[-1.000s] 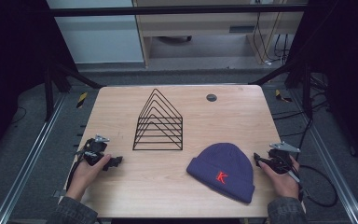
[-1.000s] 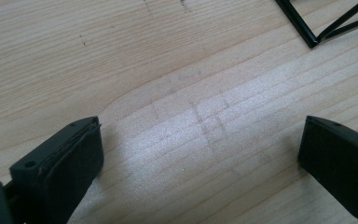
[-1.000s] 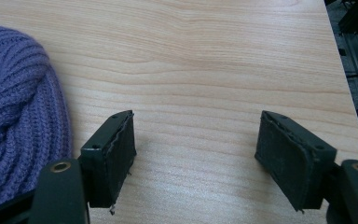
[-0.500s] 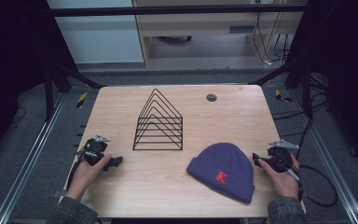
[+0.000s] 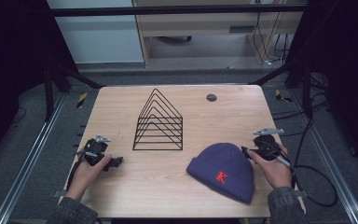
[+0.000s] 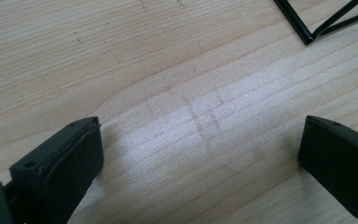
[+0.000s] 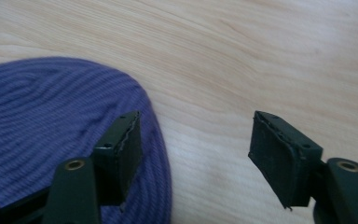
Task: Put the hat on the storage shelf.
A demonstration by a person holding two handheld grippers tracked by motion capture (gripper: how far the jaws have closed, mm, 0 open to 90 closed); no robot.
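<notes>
Your left gripper (image 5: pixel 116 161) idles left of the wire rack (image 5: pixel 159 122), jaws wide, empty. Beanie (image 5: pixel 223 171) lies right-front of the rack: soft, light, floppy. Your right gripper (image 5: pixel 245 151), jaws just closing and empty, straddles its edge; pinch the knit there.

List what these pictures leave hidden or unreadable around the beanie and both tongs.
- Beanie: in the right gripper view the left and bottom edges cut it off, and one jaw of the right tongs covers part of its rim.
- Wire rack: in the left gripper view only a corner shows, cut by the top edge.
- Small dark disc: in the high view, too small to identify.
</notes>
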